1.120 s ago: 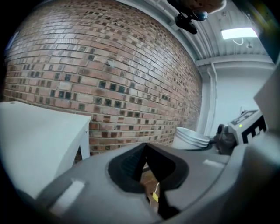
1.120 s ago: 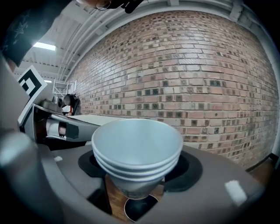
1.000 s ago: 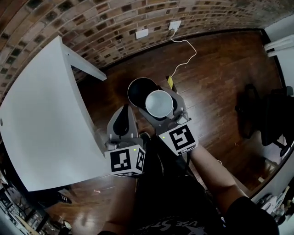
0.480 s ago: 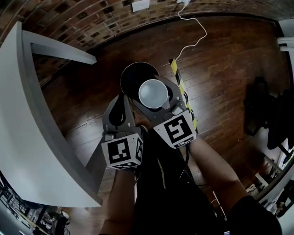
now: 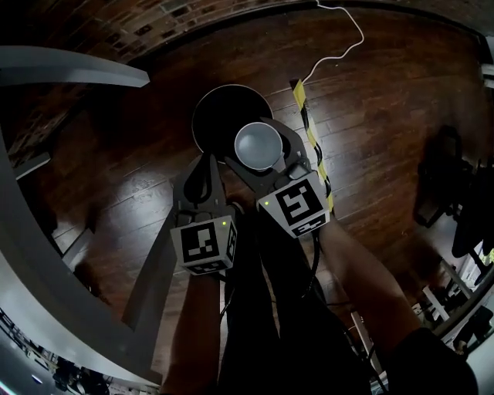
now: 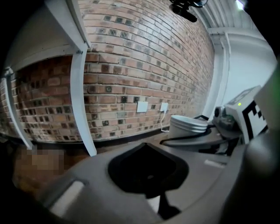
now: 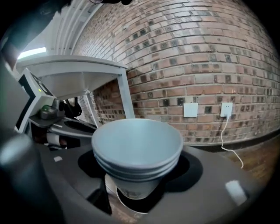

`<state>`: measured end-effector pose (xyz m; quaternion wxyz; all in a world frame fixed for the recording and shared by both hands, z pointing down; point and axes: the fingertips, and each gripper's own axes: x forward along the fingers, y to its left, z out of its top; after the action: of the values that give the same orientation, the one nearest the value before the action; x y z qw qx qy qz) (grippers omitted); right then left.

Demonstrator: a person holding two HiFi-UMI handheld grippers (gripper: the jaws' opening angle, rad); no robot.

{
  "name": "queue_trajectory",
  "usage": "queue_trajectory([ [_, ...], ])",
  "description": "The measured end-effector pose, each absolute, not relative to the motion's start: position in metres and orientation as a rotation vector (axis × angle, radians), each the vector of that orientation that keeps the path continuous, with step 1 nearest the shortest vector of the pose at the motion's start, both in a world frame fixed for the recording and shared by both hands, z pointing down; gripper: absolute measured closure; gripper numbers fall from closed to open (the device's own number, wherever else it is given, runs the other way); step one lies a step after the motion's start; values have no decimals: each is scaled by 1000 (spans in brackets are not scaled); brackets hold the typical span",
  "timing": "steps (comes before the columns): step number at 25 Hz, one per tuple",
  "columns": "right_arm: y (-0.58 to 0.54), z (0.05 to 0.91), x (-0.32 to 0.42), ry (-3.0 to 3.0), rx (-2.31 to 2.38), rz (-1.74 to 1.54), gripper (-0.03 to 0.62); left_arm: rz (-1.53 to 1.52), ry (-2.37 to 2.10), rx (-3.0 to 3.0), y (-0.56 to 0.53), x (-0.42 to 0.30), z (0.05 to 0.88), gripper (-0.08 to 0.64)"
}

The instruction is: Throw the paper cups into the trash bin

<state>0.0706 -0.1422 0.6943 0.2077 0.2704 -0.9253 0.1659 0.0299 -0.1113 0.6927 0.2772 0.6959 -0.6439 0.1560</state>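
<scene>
Dark wood plank floor point(image 5: 370, 116) fills the head view, with a brick wall point(image 5: 154, 23) along the top edge. Far left: a white table point(image 5: 69, 73), its edge curving down the left side of the frame. Left gripper point(image 5: 210, 160) is held low over the floor, just left of centre. Its jaws are closed tip to tip with only a teardrop-shaped gap behind the tips, and nothing is between them. Its marker cube point(image 5: 204, 245) faces the camera and a green light is lit at the cube's upper corner. Just beyond and slightly right of the left gripper's tips stands a round black trash bin point(image 5: 220, 116) on the floor, mouth open upward. Right gripper point(image 5: 262, 139) has its jaws spread wide and closed around a nested stack of white paper cups point(image 5: 257, 148). The right gripper view shows three rims stacked, with the jaws hugging the cup body below the rims. The stack is upright, mouth up. It is held above the near right part of the bin's opening and partly overlaps the bin's rim. Right of the bin, a yellow-and-black tape strip point(image 5: 307, 123) lies on the floor. A white cable point(image 5: 340, 50) runs from it toward the wall. Far right: dark furniture point(image 5: 451, 193), type not resolvable.
</scene>
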Motion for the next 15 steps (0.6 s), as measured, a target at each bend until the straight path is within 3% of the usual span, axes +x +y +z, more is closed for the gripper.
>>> queue_trajectory([
  [15,-124,830,64,-2252,577,798,245,431,-1711,1795,-107,25,752,555],
])
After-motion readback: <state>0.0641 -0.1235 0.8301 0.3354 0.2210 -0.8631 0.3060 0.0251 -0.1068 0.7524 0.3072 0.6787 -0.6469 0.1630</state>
